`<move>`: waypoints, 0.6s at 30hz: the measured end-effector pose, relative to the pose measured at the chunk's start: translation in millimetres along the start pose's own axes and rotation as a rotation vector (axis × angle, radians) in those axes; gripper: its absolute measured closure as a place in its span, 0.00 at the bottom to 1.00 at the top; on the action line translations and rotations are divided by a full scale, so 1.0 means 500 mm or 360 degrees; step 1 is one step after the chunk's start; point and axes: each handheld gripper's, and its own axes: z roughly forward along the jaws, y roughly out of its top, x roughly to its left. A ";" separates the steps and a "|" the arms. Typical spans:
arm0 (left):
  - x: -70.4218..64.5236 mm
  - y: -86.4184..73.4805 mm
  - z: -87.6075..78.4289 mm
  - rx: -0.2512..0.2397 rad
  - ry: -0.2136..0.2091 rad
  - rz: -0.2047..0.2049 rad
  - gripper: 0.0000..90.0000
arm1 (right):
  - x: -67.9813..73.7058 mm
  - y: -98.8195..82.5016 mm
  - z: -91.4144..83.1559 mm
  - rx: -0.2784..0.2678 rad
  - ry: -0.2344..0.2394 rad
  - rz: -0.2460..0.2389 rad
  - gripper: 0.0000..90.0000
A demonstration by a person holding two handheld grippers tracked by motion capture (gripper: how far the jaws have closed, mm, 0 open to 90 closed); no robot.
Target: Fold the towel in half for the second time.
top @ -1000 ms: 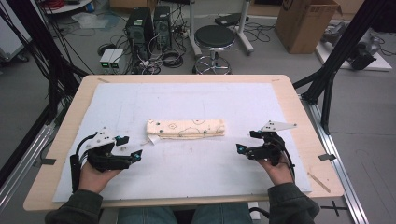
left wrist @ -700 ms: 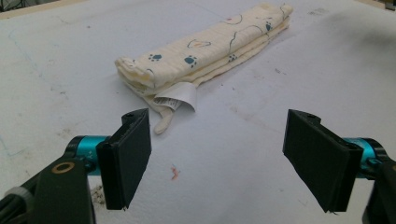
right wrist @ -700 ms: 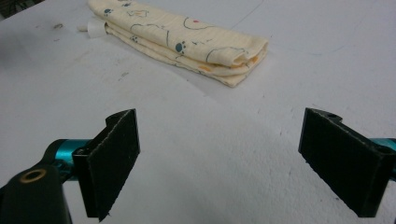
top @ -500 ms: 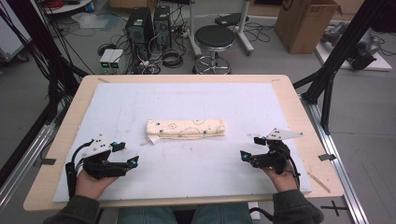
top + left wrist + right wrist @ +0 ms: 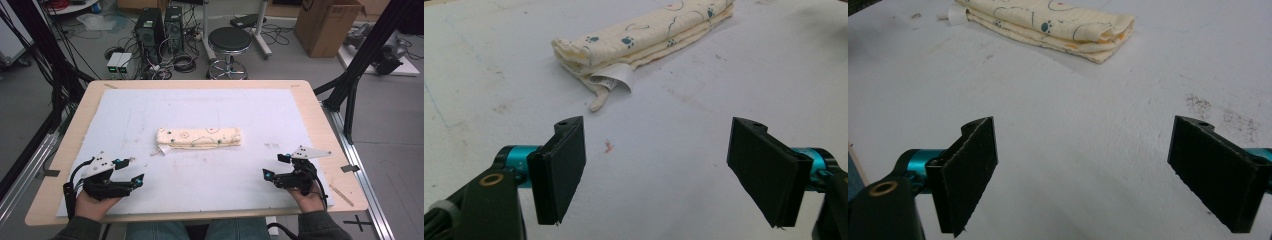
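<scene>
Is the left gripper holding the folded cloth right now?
No, the left gripper stands open over bare mat, and the folded cloth lies apart, well ahead of its jaws.

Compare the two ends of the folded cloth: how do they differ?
The left end of the folded cloth has a white label and a loose strip hanging out; the right end is a neat fold with an orange edge. Both ends lie flat on the white mat.

High view: fixed above the near edge of the table [image 5: 320,120], facing forward and down, whole top framed. Gripper views: low over the white mat [image 5: 704,100] near its front corners, angled inward. All three share the folded cloth [image 5: 199,137] mid-mat.
</scene>
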 end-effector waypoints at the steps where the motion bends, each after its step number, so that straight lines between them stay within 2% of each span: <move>1: 0.000 -0.001 -0.001 0.0001 -0.0004 0.0001 0.27 | 0.001 -0.004 -0.003 0.0006 -0.0006 -0.0002 0.13; 8: -0.003 -0.017 -0.004 0.0032 0.0006 0.0014 0.27 | 0.001 -0.017 -0.016 0.0014 -0.0030 -0.0003 0.13; 13: 0.006 -0.019 -0.002 0.0023 0.0013 -0.0014 0.27 | 0.002 -0.020 -0.015 0.0018 -0.0028 0.0006 0.13; 18: 0.007 -0.018 -0.002 -0.0001 0.0021 -0.0013 0.27 | 0.004 -0.021 -0.006 0.0051 -0.0047 -0.0041 0.13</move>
